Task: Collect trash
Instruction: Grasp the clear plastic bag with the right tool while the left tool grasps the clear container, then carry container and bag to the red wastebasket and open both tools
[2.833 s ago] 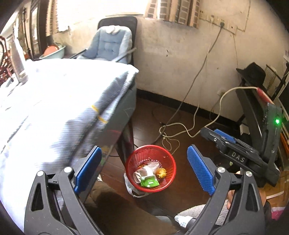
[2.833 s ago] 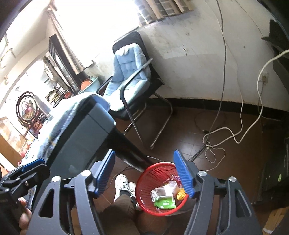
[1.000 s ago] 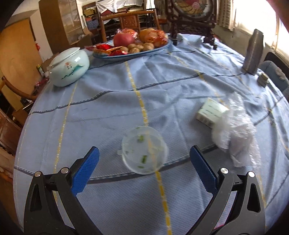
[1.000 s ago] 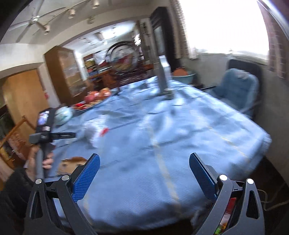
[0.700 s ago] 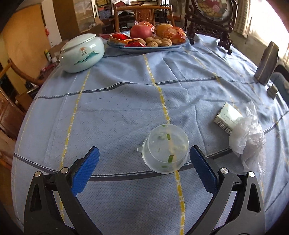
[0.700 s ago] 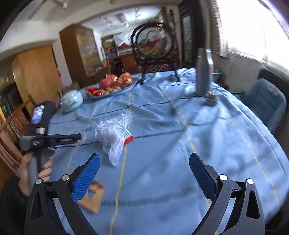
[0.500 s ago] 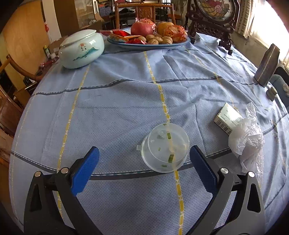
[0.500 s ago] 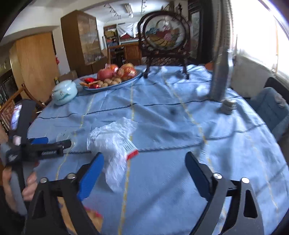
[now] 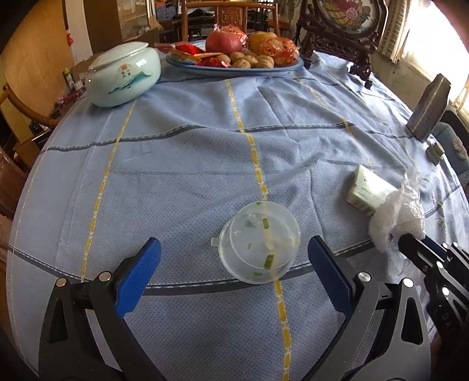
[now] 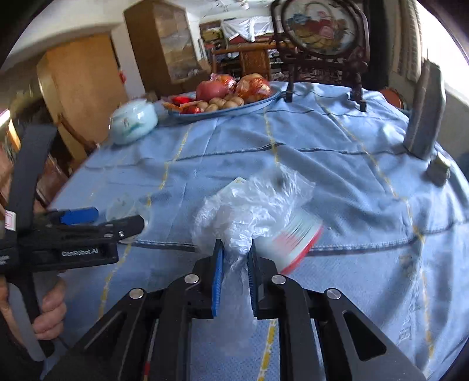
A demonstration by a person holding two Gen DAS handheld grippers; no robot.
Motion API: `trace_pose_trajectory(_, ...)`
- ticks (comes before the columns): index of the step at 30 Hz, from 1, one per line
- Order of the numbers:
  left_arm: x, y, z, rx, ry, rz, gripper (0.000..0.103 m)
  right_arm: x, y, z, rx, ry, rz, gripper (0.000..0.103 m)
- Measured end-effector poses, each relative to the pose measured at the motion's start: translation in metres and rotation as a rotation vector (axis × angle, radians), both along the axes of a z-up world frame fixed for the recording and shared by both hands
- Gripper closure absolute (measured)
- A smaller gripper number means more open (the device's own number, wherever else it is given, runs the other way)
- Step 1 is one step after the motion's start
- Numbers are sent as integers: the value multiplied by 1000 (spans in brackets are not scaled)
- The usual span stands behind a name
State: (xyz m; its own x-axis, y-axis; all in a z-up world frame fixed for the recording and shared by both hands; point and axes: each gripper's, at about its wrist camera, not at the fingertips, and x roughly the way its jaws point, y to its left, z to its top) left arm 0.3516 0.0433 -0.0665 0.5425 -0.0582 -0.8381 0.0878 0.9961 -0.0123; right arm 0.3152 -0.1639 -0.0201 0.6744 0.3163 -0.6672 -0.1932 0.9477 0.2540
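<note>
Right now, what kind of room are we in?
Most likely a home dining room. A large table under a blue tablecloth holds a fruit platter and a lidded ceramic jar, with carved wooden chairs and a decorative screen at the far side.

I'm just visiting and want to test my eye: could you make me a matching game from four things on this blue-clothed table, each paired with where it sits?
1. crumpled clear plastic bag
2. round clear plastic lid
3. pale green lidded ceramic jar
4. blue oval fruit platter

a. far left
b. ahead of open left tongs
c. between closing right tongs
d. far end, centre

Pairs: 1-c, 2-b, 3-a, 4-d
</note>
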Motion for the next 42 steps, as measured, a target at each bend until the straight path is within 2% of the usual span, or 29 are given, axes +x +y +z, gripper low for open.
trace_pose_trajectory(4, -1, 0, 3, -12, -20, -12, 7, -34, -27, 20, 76, -135, -61, 87)
trace_pose_trajectory(13, 3, -3, 0, -12, -33, -21, 7, -102, -76, 22, 169, -156, -127, 85)
trace_pose_trajectory(19, 7, -2, -4, -19, -12, -27, 32, -132, -96, 12, 237, -158, -168, 83)
trace_pose_trajectory(21, 8, -3, -5, -12, -14, -31, 35, -137, -97, 8, 243, -150, -173, 83)
trace_pose_trajectory(22, 8, -3, -4, -11, -17, -33, 44, -140, -98, 7, 244, -148, -176, 83)
trace_pose_trajectory(23, 8, -4, -3, -9, -20, -38, 49, -143, -98, 6, 242, -147, -178, 83)
trace_pose_trajectory(32, -4, 1, 14, -57, -65, -55, 49, -179, -112, 13, 206, -188, -243, 83)
trace_pose_trajectory(42, -47, -15, 42, -73, -163, -151, 49, -231, -143, 22, 196, -221, -346, 83)
